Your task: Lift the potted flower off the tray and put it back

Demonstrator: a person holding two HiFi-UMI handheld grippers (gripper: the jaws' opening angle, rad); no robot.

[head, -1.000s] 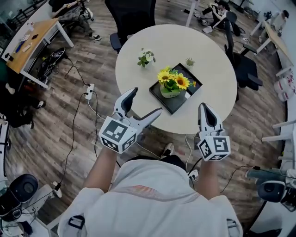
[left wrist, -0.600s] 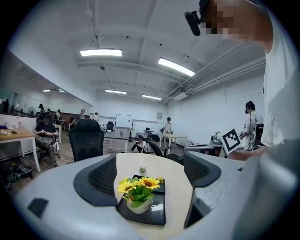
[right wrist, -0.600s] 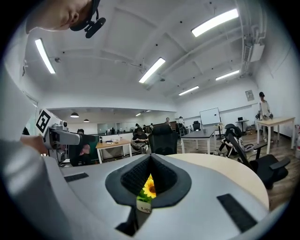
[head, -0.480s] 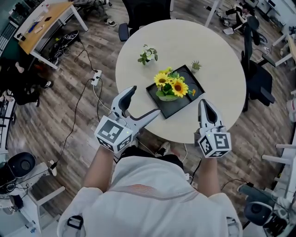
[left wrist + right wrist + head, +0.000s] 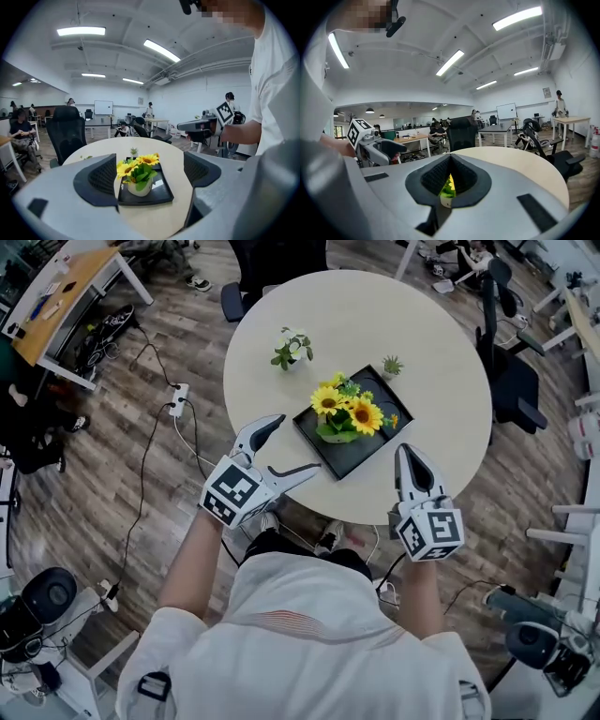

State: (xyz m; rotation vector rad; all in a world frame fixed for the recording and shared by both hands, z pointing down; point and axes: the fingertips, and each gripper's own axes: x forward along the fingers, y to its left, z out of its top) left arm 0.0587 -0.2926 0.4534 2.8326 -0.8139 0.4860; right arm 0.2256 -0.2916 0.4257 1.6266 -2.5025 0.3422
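Tray (image 5: 366, 457): flat glossy black square on round cream table (image 5: 441, 362)
Sunflower pot (image 5: 345, 418): rounded pale pot, sitting on Tray, frame center
Left gripper (image 5: 298, 442): jaws spread wide, empty, lower left of Tray
Right gripper (image 5: 405, 452): jaws pressed together, lower right

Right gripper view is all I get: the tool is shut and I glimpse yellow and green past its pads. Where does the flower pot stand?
Observer: The potted flower stands on the black tray, on the round table.
Operator: Is the left tool ready?
Observer: The left tool is wide open and empty, aimed at the pot.
Operator: Anything else up there?
Observer: Off the tray stand a white-flowered sprig and a tiny green plant by the tray's far corner.
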